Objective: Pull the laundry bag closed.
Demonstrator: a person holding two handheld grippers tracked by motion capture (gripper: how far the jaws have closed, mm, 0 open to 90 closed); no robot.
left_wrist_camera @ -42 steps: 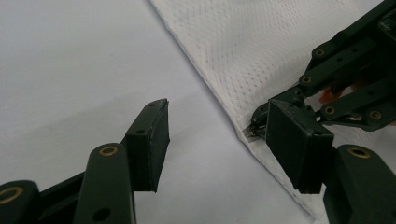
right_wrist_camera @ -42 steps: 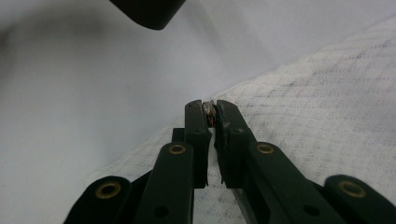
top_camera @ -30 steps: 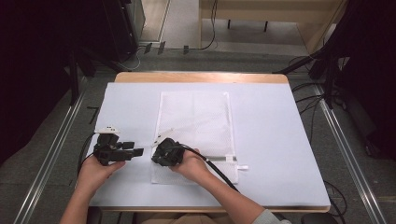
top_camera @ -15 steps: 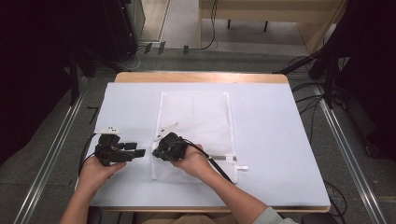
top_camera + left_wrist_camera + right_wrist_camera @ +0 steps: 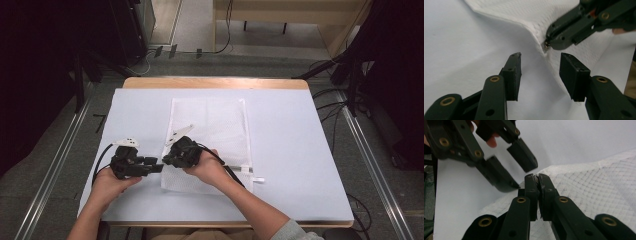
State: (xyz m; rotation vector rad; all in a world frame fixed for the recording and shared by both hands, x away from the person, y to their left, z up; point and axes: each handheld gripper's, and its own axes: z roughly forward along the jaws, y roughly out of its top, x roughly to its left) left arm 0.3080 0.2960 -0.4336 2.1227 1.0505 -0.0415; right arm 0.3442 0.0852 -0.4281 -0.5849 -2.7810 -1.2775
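Observation:
A white mesh bag [image 5: 220, 125] lies flat on the pale table cover [image 5: 300, 150]. My right gripper [image 5: 167, 159] is shut on the bag's left edge, at a small metal zipper pull [image 5: 546, 45], and holds that edge raised in a ridge. In the right gripper view its jaws [image 5: 537, 180] meet tip to tip over the mesh [image 5: 594, 185]. My left gripper [image 5: 156, 167] faces it from the left, tips almost touching it. Its jaws have just been closing. They still stand apart [image 5: 541, 67], with the raised bag edge [image 5: 554, 62] between them and neither pad pressing it.
A white strap and tag [image 5: 250, 175] stick out from the bag's near right corner. The table's wooden edge [image 5: 215, 82] runs along the far side. Black stands and cables [image 5: 350, 75] surround the table on the floor.
The right gripper has risen slightly, pulling the bag's left edge up off the table. The left gripper's jaws have narrowed around that edge. The left hand has stayed in place.

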